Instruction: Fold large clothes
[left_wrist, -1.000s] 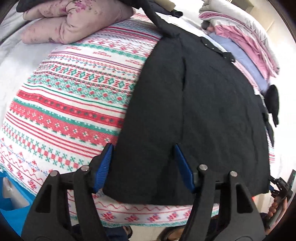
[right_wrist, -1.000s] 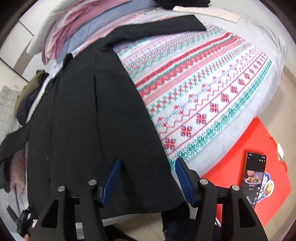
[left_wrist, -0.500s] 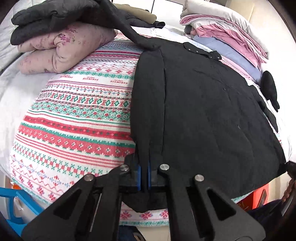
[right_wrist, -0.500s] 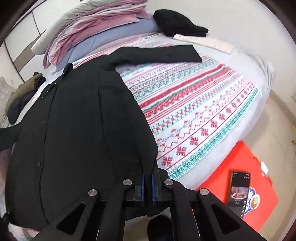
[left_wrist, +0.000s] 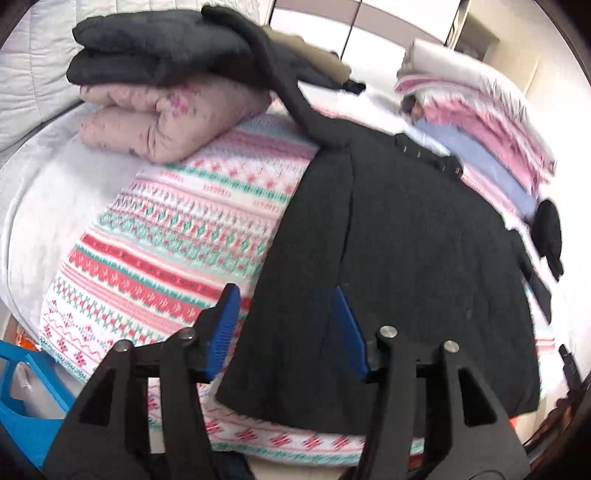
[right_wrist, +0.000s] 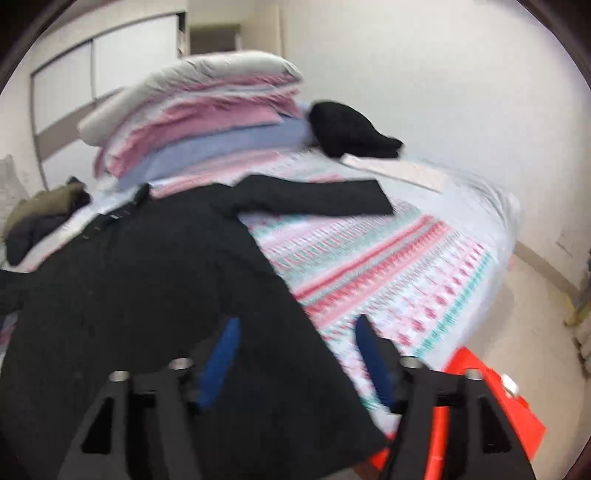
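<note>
A large black coat (left_wrist: 406, 240) lies spread flat on the patterned bedspread (left_wrist: 177, 236), hem toward me. My left gripper (left_wrist: 284, 295) hovers over the hem's left corner, its jaws opening; the cloth lies below them and no pad presses on it. In the right wrist view the coat (right_wrist: 147, 288) fills the left side, one sleeve (right_wrist: 314, 197) stretched out to the right. My right gripper (right_wrist: 297, 325) hangs above the hem's right corner, jaws also opening and clear of the cloth. The other sleeve (left_wrist: 295, 99) runs up toward the folded pile.
A folded pink quilted piece (left_wrist: 166, 122) with a dark garment (left_wrist: 155, 55) on top sits at the bed's far left. Stacked bedding (right_wrist: 207, 122) and a black item (right_wrist: 351, 129) lie at the head. A red box (right_wrist: 498, 406) and a blue bin (left_wrist: 22, 398) stand on the floor.
Half a second ago both grippers were shut on the coat's hem. Both have since let go and lifted away, and the views have tilted up toward the head of the bed.
</note>
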